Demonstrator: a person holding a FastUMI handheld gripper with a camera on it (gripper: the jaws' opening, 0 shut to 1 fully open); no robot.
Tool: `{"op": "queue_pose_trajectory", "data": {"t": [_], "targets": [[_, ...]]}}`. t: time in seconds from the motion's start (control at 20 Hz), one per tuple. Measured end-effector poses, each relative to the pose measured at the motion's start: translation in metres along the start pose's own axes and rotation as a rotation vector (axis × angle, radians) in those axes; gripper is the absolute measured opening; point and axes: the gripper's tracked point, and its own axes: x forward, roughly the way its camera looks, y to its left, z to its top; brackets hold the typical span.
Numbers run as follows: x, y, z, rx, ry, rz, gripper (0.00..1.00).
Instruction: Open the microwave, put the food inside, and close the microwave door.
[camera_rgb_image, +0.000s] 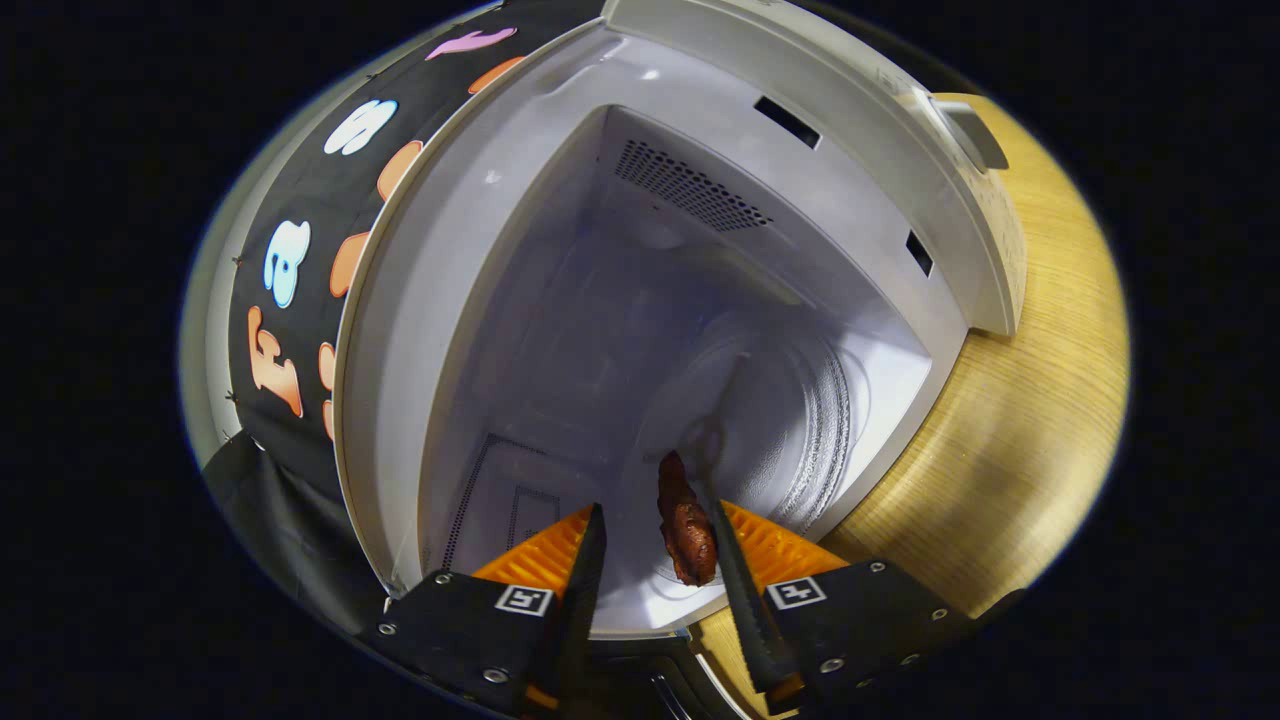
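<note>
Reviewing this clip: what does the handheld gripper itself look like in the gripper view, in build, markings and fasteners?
The gripper has two long, narrow fingers with ribbed inner pads, tapering toward the tips. Each is mounted on a flat, angular black plate held by small round silver screws. Each plate carries one small square black-and-white fiducial tag near the finger base. No cables are visible.

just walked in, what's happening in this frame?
A person is working a handheld gripper at an open microwave that sits on a wooden table. The tongs point into the white cavity, toward the glass turntable. A brown piece of food sits between them, against the right one, with a clear gap to the left one, so the gripper looks open. The food seems to be resting on the turntable, just released or about to be. Door still needs closing.
</note>
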Motion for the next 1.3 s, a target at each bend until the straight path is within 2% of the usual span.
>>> {"op": "queue_pose_trajectory", "data": {"t": [0.05,0.15,0.5,0.9,1.15,1.25,1.3], "targets": [[-0.008,-0.001,-0.001,-0.028,0.009,-0.002,0.77],[-0.029,0.001,0.004,-0.088,0.015,0.007,0.85],[-0.113,0.016,0.01,-0.227,0.034,0.02,0.9],[-0.23,0.061,-0.027,-0.444,0.01,0.03,0.89],[-0.283,0.121,-0.063,-0.585,0.005,0.121,0.89],[-0.291,0.147,-0.091,-0.612,0.05,0.182,0.89],[-0.295,0.159,-0.107,-0.613,0.084,0.216,0.86]]}}
